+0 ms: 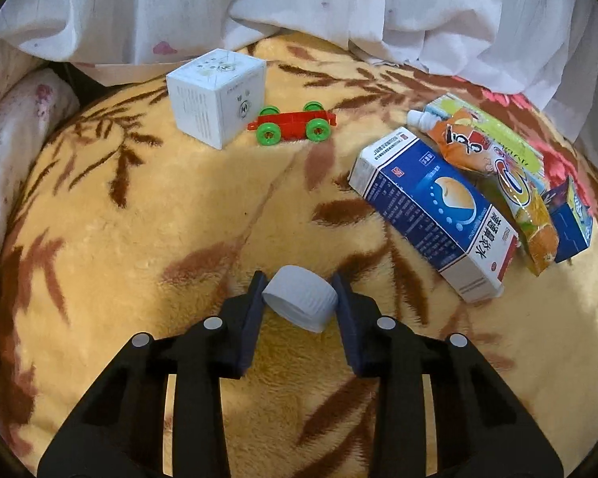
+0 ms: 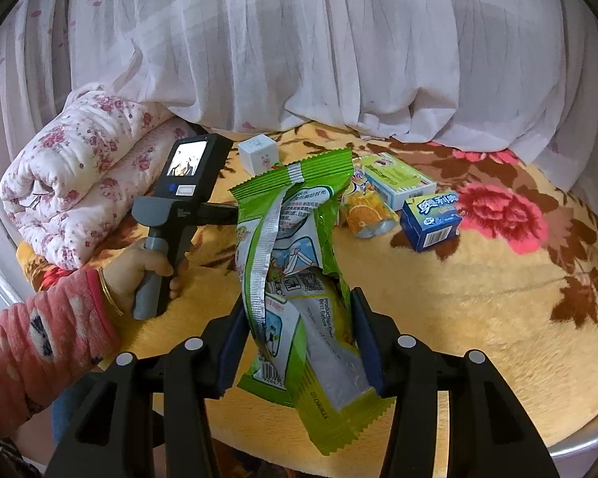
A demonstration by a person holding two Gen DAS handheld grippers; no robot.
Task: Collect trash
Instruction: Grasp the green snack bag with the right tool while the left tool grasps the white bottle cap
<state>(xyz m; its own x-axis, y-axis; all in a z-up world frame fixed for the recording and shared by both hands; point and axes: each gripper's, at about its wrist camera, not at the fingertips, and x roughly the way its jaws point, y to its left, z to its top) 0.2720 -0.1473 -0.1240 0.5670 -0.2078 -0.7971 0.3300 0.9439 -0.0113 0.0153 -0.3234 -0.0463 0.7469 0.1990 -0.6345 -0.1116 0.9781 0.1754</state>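
Note:
My left gripper [image 1: 299, 292] is shut on a grey ribbed bottle cap [image 1: 301, 298], tilted between the pads just above the yellow plush blanket [image 1: 179, 219]. My right gripper [image 2: 297, 338] is shut on a green crinkled snack wrapper [image 2: 295, 247] that stands up between its pads and hides part of the scene. To the right in the left wrist view lie a blue and white carton [image 1: 430, 215], an orange drink pouch [image 1: 494, 171] and a small blue box [image 1: 570, 223]. The small blue box [image 2: 430, 219] and the orange pouch [image 2: 368, 209] also show beyond the wrapper in the right wrist view.
A white cube box [image 1: 217, 95] and a red toy chassis with green wheels [image 1: 293, 123] sit at the back. A rolled floral quilt [image 2: 79, 175] lies at the left, white curtains [image 2: 299, 40] hang behind. A hand in a red sleeve [image 2: 40, 338] holds the left gripper's handle [image 2: 167, 231].

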